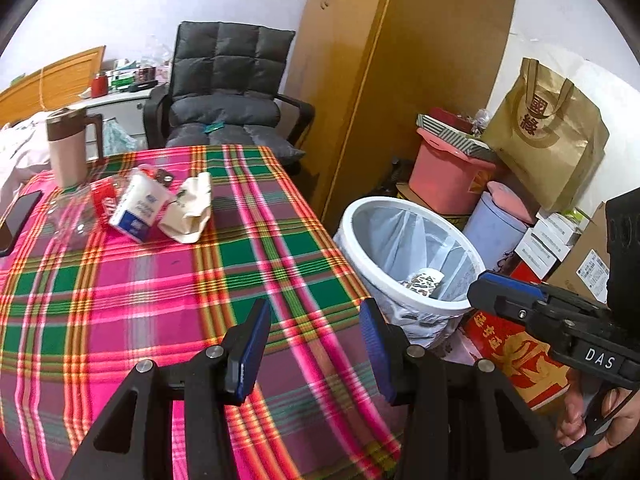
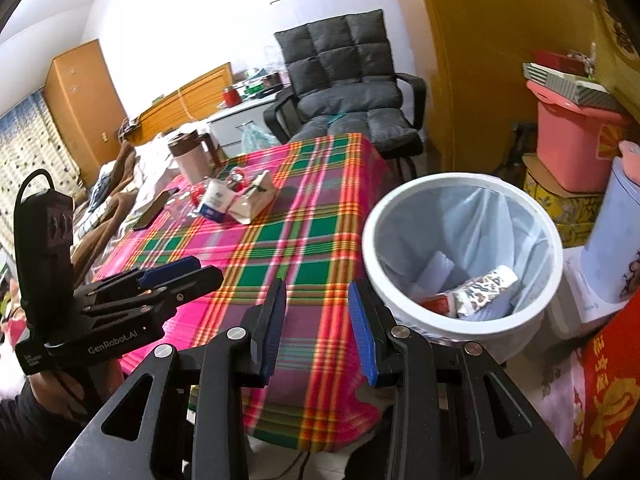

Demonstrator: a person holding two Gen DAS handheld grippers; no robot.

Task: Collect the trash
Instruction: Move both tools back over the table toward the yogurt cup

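- Left wrist view shows my left gripper (image 1: 316, 344) over the near part of the plaid tablecloth (image 1: 168, 304), jaws partly open with only cloth visible between the blue pads; it holds nothing.
- Right wrist view shows my right gripper (image 2: 316, 328) in much the same posture above the table's near corner, jaws parted a little less and likewise empty.
- I judge both claws sit open and tilted down because nothing has been picked yet and they are lined up toward the table.
- What is left to collect lies in a cluster at the far side of the cloth: a white-and-blue carton (image 1: 138, 210) on its side, a crumpled cream bag (image 1: 190, 210) touching it, and a clear bottle with a red label (image 1: 86, 210) just left of them.
- That cluster is well apart from both claws, ahead and to the left.
- A tall mug (image 1: 68, 146) and a dark phone (image 1: 18, 220) stand near the cluster; I would not count those as trash.
- Just right of the table stands the white bin (image 2: 464, 252), lined with a bag and already holding scraps, placed close so drops are short.
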